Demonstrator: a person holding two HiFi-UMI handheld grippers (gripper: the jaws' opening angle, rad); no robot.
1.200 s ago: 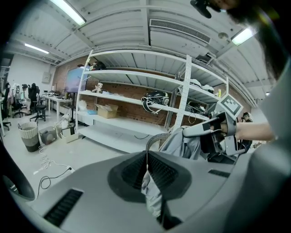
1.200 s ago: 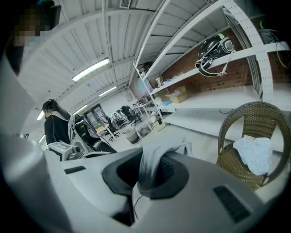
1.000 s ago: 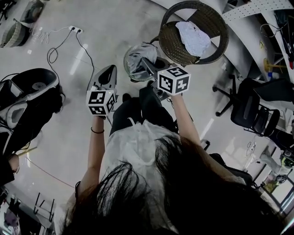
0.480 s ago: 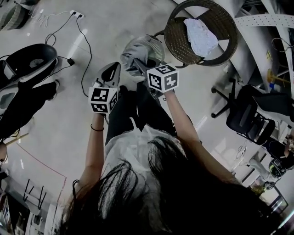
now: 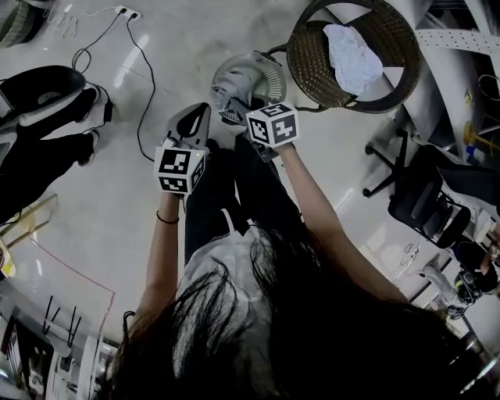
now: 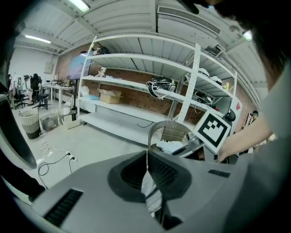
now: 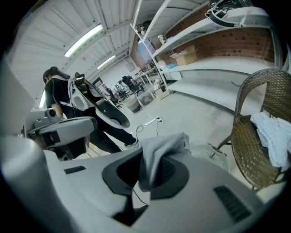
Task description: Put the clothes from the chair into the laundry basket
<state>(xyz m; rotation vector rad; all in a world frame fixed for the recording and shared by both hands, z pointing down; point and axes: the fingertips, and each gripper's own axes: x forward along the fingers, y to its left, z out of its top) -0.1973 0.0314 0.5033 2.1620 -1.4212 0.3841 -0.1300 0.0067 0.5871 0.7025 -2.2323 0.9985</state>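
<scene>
A wicker chair stands at the top right with a white cloth on its seat. Just left of it sits the round white laundry basket. My right gripper is shut on a grey garment that hangs over the basket's opening. In the right gripper view the grey garment bunches between the jaws, with the basket and the chair beyond. My left gripper hovers shut and empty, left of the basket. The left gripper view shows the chair ahead.
A person in black stands at the left. Cables and a power strip lie on the floor at the top left. A black office chair stands at the right, and white shelving runs behind the wicker chair.
Both grippers have sunk toward the floor. The right one has carried the grey garment down over the basket.
</scene>
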